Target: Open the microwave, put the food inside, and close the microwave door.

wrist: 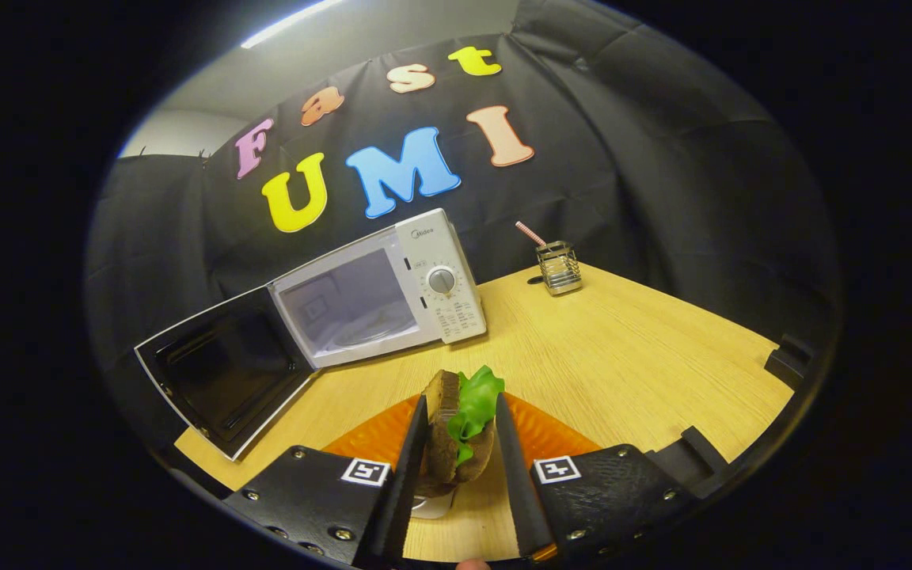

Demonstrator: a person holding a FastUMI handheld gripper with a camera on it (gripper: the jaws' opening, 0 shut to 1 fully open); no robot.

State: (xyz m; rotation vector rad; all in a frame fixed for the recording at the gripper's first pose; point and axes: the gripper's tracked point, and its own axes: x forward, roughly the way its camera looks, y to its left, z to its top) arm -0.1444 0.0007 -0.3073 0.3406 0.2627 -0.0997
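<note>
Your tool (461,431) has the sandwich (460,427) between its two fingers, both of which look pressed to its sides, so treat it as gripped; it stands on edge, its long axis running straight ahead along the fingers, dark bread to the left and green lettuce to the right. Whether it has cleared the orange plate (547,431) beneath it you cannot tell from here. What your next move turns on is the microwave (381,289): it lies at about 11 o'clock from the fingertips, well apart across the wooden surface (630,356), with its door (222,372) already swung wide to 9 o'clock and the cavity mouth facing you. Judging by that, you carry forward and a little left, keeping to the right of the door. Count: one sandwich, one plate, one microwave, one wire holder (559,267) at 1 o'clock with one striped straw (530,233).
</note>
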